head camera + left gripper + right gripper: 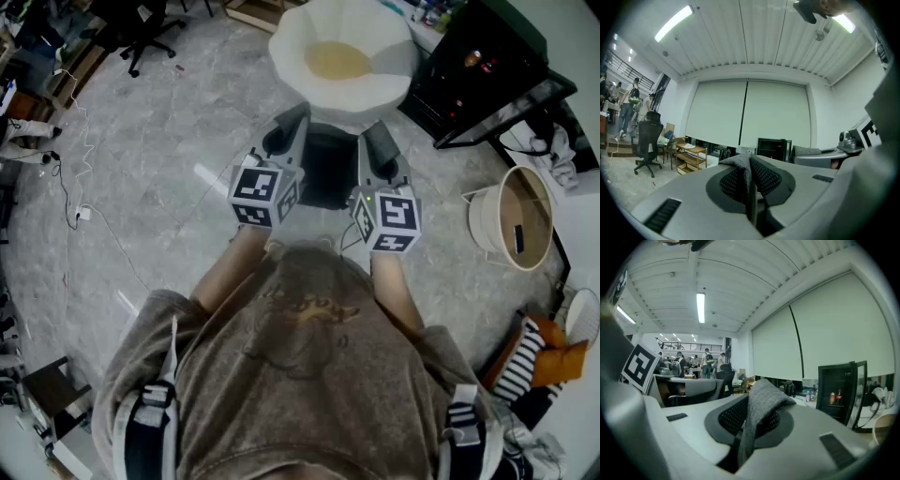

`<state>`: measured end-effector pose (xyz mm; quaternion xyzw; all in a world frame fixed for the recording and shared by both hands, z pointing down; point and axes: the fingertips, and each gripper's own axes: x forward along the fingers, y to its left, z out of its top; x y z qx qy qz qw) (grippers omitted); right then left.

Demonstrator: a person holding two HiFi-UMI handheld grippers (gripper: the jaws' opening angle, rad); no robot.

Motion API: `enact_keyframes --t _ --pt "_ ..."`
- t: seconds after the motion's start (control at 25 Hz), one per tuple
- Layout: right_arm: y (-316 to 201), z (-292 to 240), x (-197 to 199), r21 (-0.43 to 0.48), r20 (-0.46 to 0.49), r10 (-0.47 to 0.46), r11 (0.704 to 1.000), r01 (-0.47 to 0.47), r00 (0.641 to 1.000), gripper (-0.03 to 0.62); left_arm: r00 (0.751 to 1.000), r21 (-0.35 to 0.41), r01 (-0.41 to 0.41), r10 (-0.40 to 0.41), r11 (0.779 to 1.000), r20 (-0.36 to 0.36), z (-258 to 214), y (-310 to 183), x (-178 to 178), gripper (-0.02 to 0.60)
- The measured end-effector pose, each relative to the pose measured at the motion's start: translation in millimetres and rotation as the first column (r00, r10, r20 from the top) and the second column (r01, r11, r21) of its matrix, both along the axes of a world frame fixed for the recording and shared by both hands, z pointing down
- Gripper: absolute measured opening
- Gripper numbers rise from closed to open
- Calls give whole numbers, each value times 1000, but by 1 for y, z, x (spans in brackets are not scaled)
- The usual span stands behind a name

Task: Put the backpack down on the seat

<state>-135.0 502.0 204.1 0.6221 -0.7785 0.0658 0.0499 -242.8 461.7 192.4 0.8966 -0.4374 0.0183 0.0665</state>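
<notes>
Left gripper point(283, 142) pinching left strap point(742, 168), right gripper point(380, 148) pinching right strap point(759, 409); backpack point(326, 171) hangs before white seat point(289, 49). Black cabinet point(469, 58), round basket point(487, 220) at right.

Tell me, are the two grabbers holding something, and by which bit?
Yes. The left gripper and the right gripper each pinch a grey fabric strap, apparently the dark backpack's, which hangs between them.

Two grippers show: the left hand-held gripper point(284, 133) and the right hand-held gripper point(380, 142). Each pinches one grey strap, two in all point(740, 165) point(761, 401). The head view holds one dark backpack point(328, 171), one white seat point(298, 36), one black office chair point(141, 23) and one round basket point(486, 223).
</notes>
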Motion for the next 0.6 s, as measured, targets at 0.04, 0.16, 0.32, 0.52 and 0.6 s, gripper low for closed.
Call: enact_keyframes --t 0.04,0.16,0.32,0.52,0.6 --pt "-1 0 1 1 -2 0 1000 0 1000 31 1000 -2 0 0 1000 1 0 -1 1 29" --pt "-3 -2 6 1 -5 4 1000 -4 1000 31 1000 -5 -5 5 1000 4 -1 -3 6 29" --pt "-3 -3 17 -3 -11 6 1000 -6 1000 31 1000 -8 -10 10 1000 8 0 -2 17 29" --pt "-2 -4 31 -10 28 -13 1000 13 1000 32 1000 -16 -9 9 1000 8 0 -1 30 30" --pt "-3 -6 39 -12 50 -27 1000 27 998 32 1000 -14 -4 4 1000 5 -1 0 38 29"
